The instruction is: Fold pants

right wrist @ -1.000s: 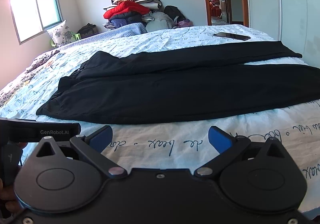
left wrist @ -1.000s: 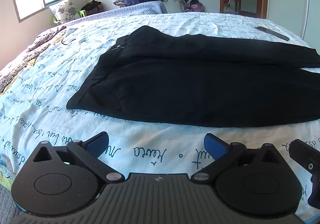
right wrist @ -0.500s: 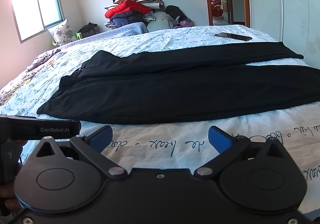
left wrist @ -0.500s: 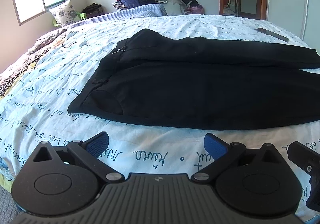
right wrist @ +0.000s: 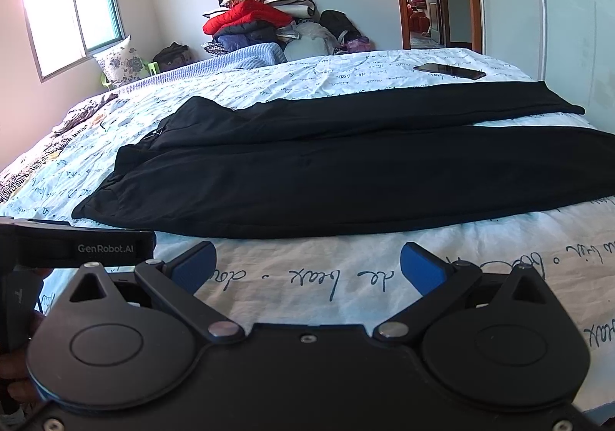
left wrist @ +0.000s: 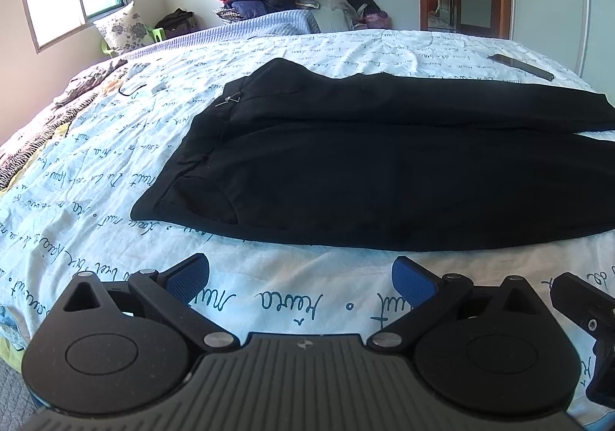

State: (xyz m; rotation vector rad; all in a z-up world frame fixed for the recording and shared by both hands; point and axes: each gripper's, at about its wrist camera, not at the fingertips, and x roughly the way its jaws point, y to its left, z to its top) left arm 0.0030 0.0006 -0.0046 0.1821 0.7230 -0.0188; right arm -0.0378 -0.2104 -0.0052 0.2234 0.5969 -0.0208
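Left tool (left wrist: pixel 301 277) nearer pants (left wrist: pixel 365 169) now.

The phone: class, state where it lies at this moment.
In both wrist views the phone lies flat on the bed sheet at the far right, just beyond the far leg of the black pants.

I can't see all of the black pants (left wrist: pixel 384 177). In my left view the legs run off the right edge, and in my right view the near leg does too. The writing on the bed sheet (left wrist: pixel 96 177) gets too small to read far away. My left gripper (right wrist: pixel 77 248) only pokes in from the side of the right view.
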